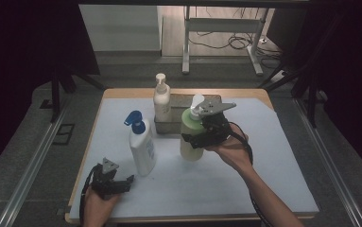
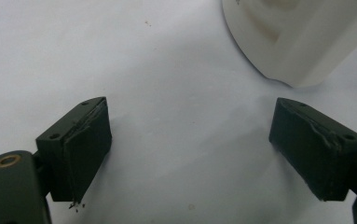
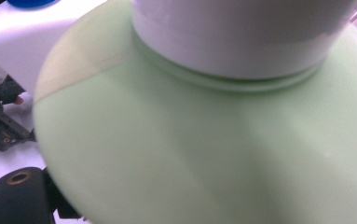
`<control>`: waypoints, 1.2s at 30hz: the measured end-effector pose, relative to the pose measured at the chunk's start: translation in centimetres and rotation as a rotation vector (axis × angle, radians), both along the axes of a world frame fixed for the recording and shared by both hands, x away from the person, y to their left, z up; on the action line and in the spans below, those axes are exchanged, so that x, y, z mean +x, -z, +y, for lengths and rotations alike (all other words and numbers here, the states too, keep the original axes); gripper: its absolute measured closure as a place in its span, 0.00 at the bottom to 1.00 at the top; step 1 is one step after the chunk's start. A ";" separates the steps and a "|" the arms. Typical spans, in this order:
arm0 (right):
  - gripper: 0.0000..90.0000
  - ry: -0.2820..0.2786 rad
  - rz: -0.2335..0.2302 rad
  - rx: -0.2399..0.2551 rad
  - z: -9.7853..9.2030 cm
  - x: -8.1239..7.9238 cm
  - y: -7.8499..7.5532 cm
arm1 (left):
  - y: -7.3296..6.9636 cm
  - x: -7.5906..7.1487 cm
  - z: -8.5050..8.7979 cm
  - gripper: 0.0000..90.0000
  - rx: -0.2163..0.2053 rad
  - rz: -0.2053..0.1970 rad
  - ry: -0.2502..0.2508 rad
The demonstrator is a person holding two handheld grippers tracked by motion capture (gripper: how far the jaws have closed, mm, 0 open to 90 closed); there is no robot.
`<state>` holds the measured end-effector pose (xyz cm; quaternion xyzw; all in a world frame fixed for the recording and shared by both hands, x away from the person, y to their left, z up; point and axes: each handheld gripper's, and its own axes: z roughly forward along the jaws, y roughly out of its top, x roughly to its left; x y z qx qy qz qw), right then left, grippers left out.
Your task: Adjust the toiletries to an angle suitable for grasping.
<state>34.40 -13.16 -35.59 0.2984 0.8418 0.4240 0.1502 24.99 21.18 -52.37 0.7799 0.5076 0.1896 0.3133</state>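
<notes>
The right gripper (image 1: 198, 136) is clamped on the green pump bottle (image 1: 191, 137), its jaws spread wide around the body just below the shoulder; in the right gripper view the pale green shoulder (image 3: 204, 154) and white collar (image 3: 241, 37) sit right up against the camera, so the pads themselves are hidden behind the bottle. The bottle stands upright (whether its base touches the white mat (image 1: 273, 161) I cannot tell) near the middle of the table, just in front of the grey tray (image 1: 165, 126); a cream pump bottle (image 1: 161, 100) stands in the tray's left part. To the left of the green bottle, a little apart, stands a white bottle with a blue pump (image 1: 142, 144).

The left gripper (image 1: 125, 182) rests low at the near left corner of the mat, just in front of the white bottle; its jaws stand wide open with nothing between them; in the left gripper view the pads (image 2: 87, 154) frame bare mat, with the white bottle's base (image 2: 297, 42) beyond the right-hand jaw, not touching it.
</notes>
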 end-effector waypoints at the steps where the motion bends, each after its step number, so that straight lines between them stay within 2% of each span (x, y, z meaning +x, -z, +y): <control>1: 0.14 0.003 0.002 -0.002 0.0 0.1 -0.1 | 0.0 0.0 0.0 0.14 0.000 0.000 0.000; 15: 0.14 0.051 -0.019 -0.001 0.4 2.1 -1.7 | 0.0 0.0 0.0 0.14 0.000 0.001 0.000; 21: 0.14 0.065 -0.021 0.008 0.6 2.9 -2.0 | 0.0 0.0 0.0 0.14 0.000 0.001 0.000; 26: 0.14 0.079 -0.031 -0.009 0.9 3.8 -2.2 | 0.0 0.0 0.0 0.14 0.000 0.001 0.000; 36: 0.14 0.110 -0.039 -0.010 1.4 5.3 -2.9 | 0.0 0.0 0.0 0.14 0.000 0.001 0.000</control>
